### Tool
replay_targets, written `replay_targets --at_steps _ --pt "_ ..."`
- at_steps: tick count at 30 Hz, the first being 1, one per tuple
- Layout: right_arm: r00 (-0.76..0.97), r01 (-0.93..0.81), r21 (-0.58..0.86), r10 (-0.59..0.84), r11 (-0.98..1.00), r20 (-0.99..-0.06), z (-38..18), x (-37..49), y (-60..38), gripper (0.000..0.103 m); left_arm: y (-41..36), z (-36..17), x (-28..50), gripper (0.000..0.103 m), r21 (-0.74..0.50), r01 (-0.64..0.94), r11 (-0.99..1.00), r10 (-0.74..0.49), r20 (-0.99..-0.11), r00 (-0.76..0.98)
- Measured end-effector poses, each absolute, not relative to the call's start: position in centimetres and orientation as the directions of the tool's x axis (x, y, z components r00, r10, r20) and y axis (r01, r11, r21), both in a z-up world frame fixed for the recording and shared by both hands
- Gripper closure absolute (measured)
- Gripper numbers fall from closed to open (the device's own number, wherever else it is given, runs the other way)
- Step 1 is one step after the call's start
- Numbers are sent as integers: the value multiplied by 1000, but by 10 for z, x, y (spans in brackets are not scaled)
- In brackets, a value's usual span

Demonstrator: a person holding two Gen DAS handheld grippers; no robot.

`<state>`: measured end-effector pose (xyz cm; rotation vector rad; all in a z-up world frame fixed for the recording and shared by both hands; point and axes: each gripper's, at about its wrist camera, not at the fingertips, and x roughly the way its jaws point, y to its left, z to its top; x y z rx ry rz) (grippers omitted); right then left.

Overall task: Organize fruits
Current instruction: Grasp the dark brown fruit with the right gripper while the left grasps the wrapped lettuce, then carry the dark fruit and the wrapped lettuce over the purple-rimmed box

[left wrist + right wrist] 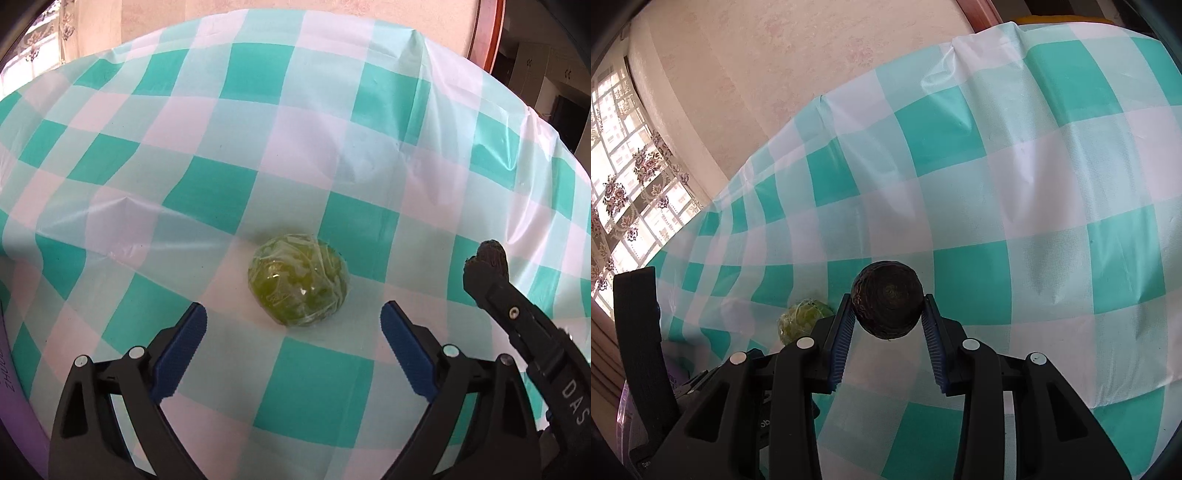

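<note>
A green fruit wrapped in clear film [298, 279] lies on the teal-and-white checked tablecloth [258, 147]. My left gripper [293, 319] is open, its blue pads on either side just short of the fruit. My right gripper [889, 308] is shut on a dark, rough, round fruit [887, 298] and holds it above the cloth. In the left wrist view the right gripper [485, 258] comes in from the right with the dark fruit [489, 251] at its tip. The green fruit also shows in the right wrist view [803, 317], low and left.
A purple container rim [14, 387] sits at the table's left edge. The wall [775, 74] runs behind the table, a window [624, 177] at the left. A wooden frame [487, 33] stands at the far right corner.
</note>
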<state>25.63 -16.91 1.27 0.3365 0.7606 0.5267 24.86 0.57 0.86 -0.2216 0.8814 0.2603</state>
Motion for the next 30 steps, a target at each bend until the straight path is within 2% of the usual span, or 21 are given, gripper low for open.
replay_targets --at_steps 2,6,7,8,12,19,25,30 --pt "606 -330 472 566 818 -559 13 255 -171 65 8 5 263 20 -82 -329 941 135 -800 585" --pt "605 -331 475 569 816 -557 13 256 -171 65 9 4 277 29 -44 -353 935 177 -804 568" --pt "605 -331 476 570 815 -556 13 256 -170 65 6 4 278 38 -32 -345 938 183 -801 570" --pt "606 -331 476 570 815 -555 13 256 -170 65 4 5 279 40 -25 -333 943 182 -798 575" --pt "608 -326 476 567 817 -556 13 256 -170 65 5 8 275 41 -70 -321 945 146 -785 602" --pt "617 -305 478 553 824 -560 12 257 -172 66 8 18 255 41 -92 -363 927 183 -734 654" --pt "637 -291 489 548 822 -542 12 253 -177 66 -5 35 203 41 -81 -363 928 225 -655 722" --pt "643 -279 453 515 847 -566 13 248 -172 66 1 34 142 41 -94 -369 925 233 -626 744"
